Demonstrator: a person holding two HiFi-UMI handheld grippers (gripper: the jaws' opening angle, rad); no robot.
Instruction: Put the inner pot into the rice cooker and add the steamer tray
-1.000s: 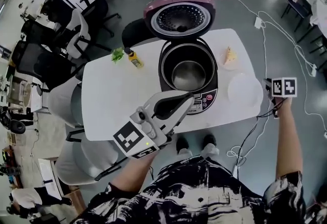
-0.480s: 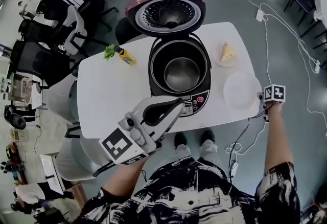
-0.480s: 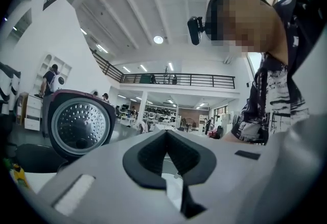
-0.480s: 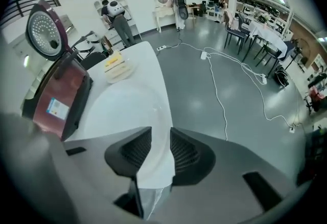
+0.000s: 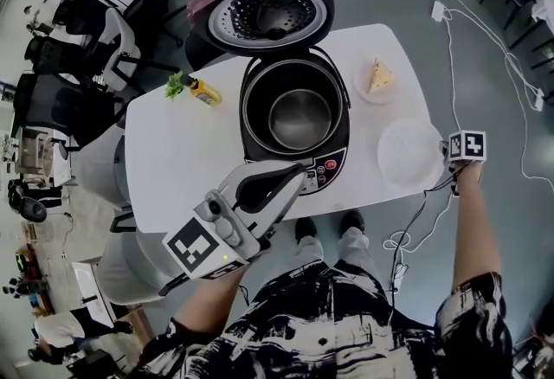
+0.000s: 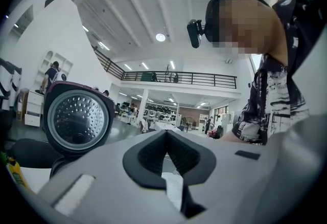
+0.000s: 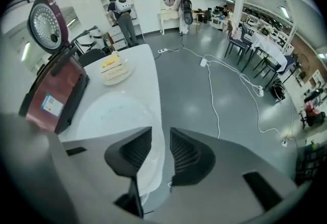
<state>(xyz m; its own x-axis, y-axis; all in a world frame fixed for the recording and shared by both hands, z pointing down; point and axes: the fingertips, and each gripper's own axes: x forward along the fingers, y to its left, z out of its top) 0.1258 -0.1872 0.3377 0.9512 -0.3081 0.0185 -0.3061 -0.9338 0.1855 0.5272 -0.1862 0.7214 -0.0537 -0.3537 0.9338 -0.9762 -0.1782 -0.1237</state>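
Observation:
The dark red rice cooker [image 5: 294, 118] stands open on the white table [image 5: 186, 165], with its lid [image 5: 264, 18] tilted back. The metal inner pot [image 5: 300, 115] sits inside it. The white steamer tray [image 5: 409, 152] lies flat on the table, right of the cooker. My right gripper [image 7: 161, 151] points down at the table's right edge, its jaws slightly open beside the tray [image 7: 115, 113] with nothing pressed between them; its marker cube [image 5: 467, 146] shows there. My left gripper [image 5: 299, 174] hovers level in front of the cooker, shut and empty.
A slice of cake on a plate [image 5: 378, 76] sits at the table's far right. A yellow bottle [image 5: 204, 92] with a green thing lies at the far left. Cables [image 5: 450, 31] trail over the floor on the right. Office chairs [image 5: 112, 40] stand to the left.
My right gripper has sunk down to the table's right edge beside the steamer tray. The left gripper has drifted slightly lower and leftward. Cooker, pot and tray stay put.

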